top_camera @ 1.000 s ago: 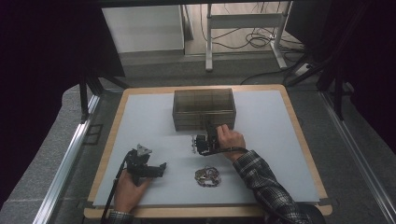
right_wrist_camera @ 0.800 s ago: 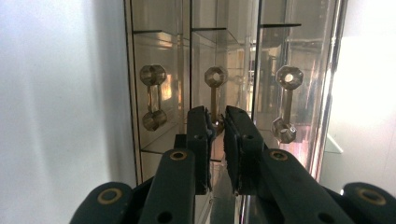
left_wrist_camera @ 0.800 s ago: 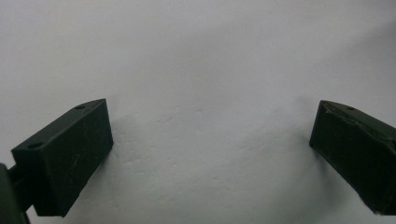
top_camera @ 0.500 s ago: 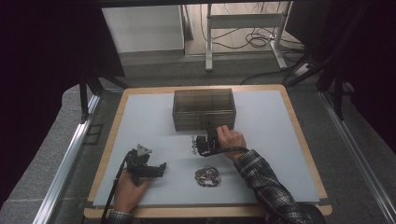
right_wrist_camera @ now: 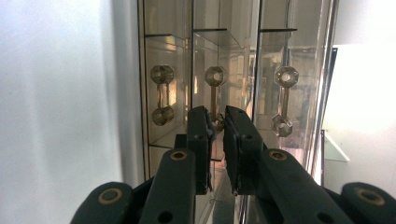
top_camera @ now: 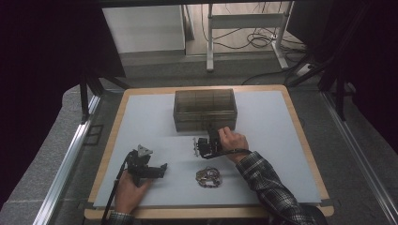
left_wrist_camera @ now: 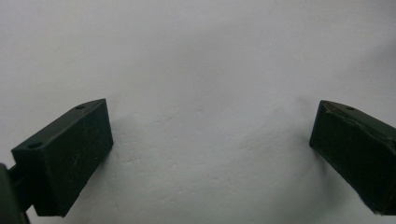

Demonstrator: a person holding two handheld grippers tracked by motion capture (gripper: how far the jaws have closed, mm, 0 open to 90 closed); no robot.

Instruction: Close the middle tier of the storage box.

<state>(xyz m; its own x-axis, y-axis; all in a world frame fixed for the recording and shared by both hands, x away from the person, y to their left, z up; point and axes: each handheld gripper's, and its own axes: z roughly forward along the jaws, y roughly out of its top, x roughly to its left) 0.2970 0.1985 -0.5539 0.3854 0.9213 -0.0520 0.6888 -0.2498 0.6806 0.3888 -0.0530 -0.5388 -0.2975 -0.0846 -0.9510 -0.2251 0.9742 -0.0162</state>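
Three handles; right tongs (apparently) pinch middle handle.

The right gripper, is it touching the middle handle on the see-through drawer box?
Touching. In the right gripper view, the right gripper has its jaws closed around the middle handle of the drawer box.

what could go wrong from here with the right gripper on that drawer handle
1. The right gripper is clamped on the thin middle handle of the clear drawer box; the jaws catch only its lower end, so a pull might slip off.
2. The left gripper lies open on the table, away from the box. Nothing braces the box, so pulling may drag it forward rather than open the drawer.
3. The small jewellery pile lies close behind the right hand; drawing back could sweep it.
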